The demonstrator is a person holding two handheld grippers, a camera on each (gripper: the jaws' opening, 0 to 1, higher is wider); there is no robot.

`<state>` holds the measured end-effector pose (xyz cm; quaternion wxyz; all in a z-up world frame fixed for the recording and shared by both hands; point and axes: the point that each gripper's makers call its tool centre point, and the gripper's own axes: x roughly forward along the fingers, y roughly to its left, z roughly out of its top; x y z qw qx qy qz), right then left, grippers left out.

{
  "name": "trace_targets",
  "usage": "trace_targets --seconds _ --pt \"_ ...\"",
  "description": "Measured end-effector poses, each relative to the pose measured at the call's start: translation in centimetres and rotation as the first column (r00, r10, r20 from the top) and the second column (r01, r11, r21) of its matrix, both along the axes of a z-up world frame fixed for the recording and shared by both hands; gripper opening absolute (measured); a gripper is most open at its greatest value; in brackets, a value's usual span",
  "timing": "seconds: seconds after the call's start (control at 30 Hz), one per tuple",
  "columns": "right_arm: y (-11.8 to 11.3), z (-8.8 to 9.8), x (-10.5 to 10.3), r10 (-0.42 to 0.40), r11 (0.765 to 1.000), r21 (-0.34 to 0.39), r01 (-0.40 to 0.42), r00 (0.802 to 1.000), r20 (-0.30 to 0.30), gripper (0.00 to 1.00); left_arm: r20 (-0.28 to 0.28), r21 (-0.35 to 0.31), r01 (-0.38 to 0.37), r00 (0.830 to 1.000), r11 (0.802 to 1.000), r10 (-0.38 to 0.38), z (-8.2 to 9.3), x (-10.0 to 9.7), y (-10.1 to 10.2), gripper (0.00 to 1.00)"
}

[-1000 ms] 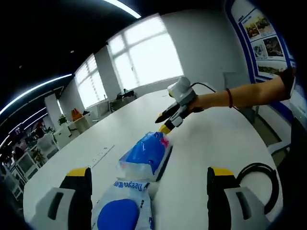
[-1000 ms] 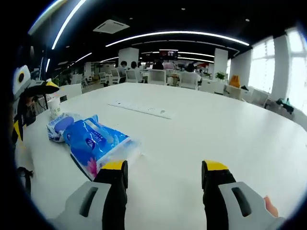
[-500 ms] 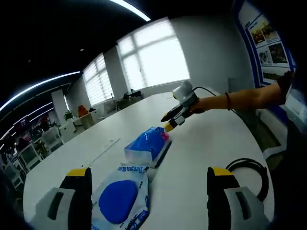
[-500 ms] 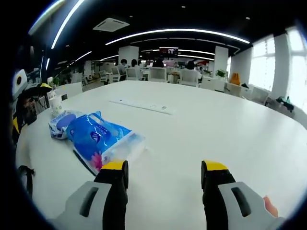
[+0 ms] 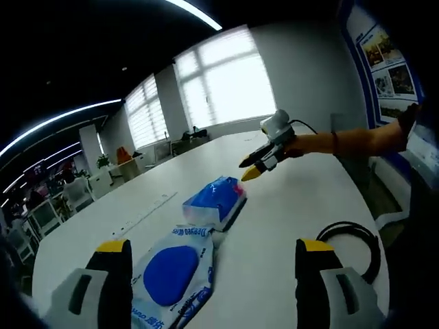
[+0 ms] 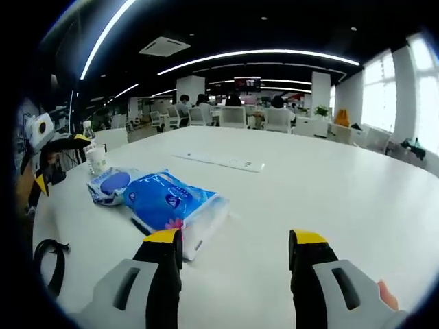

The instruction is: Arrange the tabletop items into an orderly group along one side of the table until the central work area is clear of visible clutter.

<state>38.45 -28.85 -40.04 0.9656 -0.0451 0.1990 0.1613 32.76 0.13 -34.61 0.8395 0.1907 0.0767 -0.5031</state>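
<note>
In the left gripper view, the left gripper [image 5: 214,281] stood with its two yellow-tipped grey jaws spread wide apart, released and grasping nothing. Between the jaws, on the white oval table [image 5: 302,199], lay a flat white plastic pack with a large blue oval on its face [image 5: 173,274]. Just beyond it, touching or nearly touching its far end, lay a blue plastic-wrapped pack of tissues with a pink patch [image 5: 216,200]. A thin dark flat item [image 5: 233,214] lay along the right side of the blue pack; what it was could not be told. Further right, the right gripper [image 5: 251,173] was held above the table by a person's hand [image 5: 296,145], its yellow tips close to the far end of the blue pack but apart from it. A coiled black cable [image 5: 348,240] lay on the table at the right.

In the right gripper view, the left gripper [image 6: 51,164] showed at the far left edge. Beside it stood a small white cup-like container [image 6: 97,160], then the white pack with the blue oval [image 6: 110,185] and the blue tissue pack [image 6: 177,205], lying together on the left part of the table, the tissue pack close in front of the near left jaw. A long white power strip [image 6: 221,160] lay further back, well apart from the packs. The right gripper [image 6: 234,271] had its jaws wide apart and empty.
</note>
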Motion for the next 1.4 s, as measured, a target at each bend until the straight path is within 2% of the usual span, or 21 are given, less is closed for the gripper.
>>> trace_targets --seconds 0.27,0.57,0.87,1.07,1.33,1.4 --pt "1.8 -0.3 -2.1 0.055 0.998 0.002 -0.055 0.998 -0.012 0.60 -0.014 0.002 -0.023 1.000 1.000 0.023 -0.5 -0.3 0.9 0.96" --pt "5.9 -0.8 -5.0 0.162 0.987 0.016 -0.162 0.986 -0.043 0.61 -0.011 -0.029 -0.038 0.999 0.999 0.037 -0.3 -1.1 2.1 0.96" --pt "10.8 -0.7 -8.3 0.274 0.961 0.041 -0.272 0.961 -0.046 0.62 -0.002 -0.066 -0.080 0.997 0.995 0.080 -0.1 -2.2 5.0 0.94" --pt "11.4 -1.0 -9.4 0.280 0.960 0.011 -0.280 0.959 -0.050 0.61 -0.010 -0.075 -0.097 0.995 0.992 0.096 -0.6 -2.9 6.3 0.92" --pt "11.6 -1.0 -11.0 0.260 0.965 0.047 -0.257 0.964 -0.062 0.61 -0.017 -0.085 -0.111 0.994 0.990 0.110 -0.9 -4.0 7.5 0.92" --pt "12.0 -1.0 -11.5 0.267 0.963 0.058 -0.263 0.961 -0.073 0.61 -0.035 -0.130 -0.108 0.994 0.986 0.105 -0.5 -4.5 7.6 0.92"
